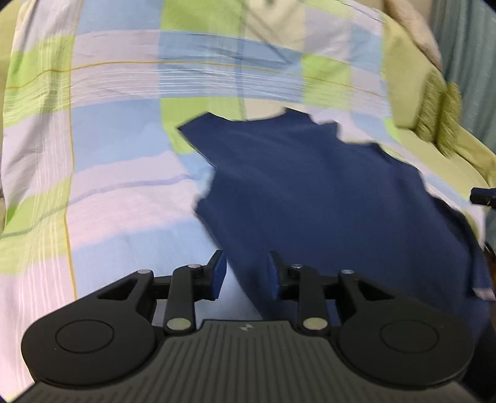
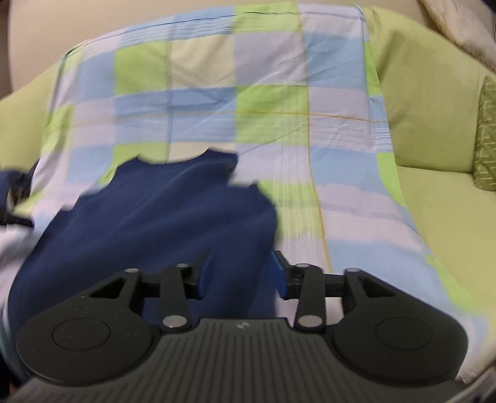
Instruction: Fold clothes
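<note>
A dark blue garment (image 1: 325, 192) lies spread on a checked blue, green and lilac sheet (image 1: 117, 155). It also shows in the right wrist view (image 2: 161, 210). My left gripper (image 1: 246, 274) is open at the garment's near left edge, with the hem between its fingers. My right gripper (image 2: 240, 276) is open over the garment's near right edge, with blue cloth between its fingers. Both views are blurred by motion. The other gripper's tip (image 1: 482, 196) shows at the far right of the left wrist view.
The checked sheet (image 2: 279, 117) covers a green sofa (image 2: 434, 192). A patterned green cushion (image 2: 486, 136) lies at the right, also seen in the left wrist view (image 1: 437, 114). A beige blanket (image 1: 415, 28) hangs at the back right.
</note>
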Demonstrator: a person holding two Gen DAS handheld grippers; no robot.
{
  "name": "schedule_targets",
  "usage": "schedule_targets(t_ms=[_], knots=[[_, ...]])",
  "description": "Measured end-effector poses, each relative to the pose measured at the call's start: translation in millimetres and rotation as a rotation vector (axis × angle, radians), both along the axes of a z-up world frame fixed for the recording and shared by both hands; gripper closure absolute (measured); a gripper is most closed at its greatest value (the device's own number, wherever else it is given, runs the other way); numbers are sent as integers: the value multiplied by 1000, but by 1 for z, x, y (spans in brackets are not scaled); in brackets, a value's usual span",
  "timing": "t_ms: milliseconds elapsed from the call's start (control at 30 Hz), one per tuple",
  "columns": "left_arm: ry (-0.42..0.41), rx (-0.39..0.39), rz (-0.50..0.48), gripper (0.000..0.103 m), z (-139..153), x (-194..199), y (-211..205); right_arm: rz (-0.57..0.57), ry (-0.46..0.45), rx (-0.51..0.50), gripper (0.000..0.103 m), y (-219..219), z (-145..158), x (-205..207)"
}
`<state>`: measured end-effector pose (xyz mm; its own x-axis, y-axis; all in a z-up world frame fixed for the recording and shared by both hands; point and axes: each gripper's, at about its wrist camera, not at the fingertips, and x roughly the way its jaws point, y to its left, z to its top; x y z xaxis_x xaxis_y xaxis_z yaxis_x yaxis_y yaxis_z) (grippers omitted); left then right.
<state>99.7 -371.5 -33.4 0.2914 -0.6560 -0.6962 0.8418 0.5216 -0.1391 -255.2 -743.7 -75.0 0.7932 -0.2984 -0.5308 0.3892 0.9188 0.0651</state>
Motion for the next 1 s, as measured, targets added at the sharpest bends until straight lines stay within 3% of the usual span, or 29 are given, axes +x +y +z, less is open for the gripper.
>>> schedule_targets(t_ms=[133, 300, 567, 767, 1000], knots=[[72, 2, -35, 62, -12, -45, 22, -3, 77, -57, 59, 54, -22, -35], [211, 11, -51, 61, -41, -88, 41, 71, 261, -266, 53, 111, -48, -35], [317, 86, -71, 56, -90, -104, 29, 90, 323, -395, 44, 126, -57, -21], [397, 26, -127, 56, -108, -105, 12, 125, 383, -454, 44, 139, -63, -13], [416, -4, -117, 54, -119, -107, 1, 163, 451, -595, 44, 148, -74, -15]])
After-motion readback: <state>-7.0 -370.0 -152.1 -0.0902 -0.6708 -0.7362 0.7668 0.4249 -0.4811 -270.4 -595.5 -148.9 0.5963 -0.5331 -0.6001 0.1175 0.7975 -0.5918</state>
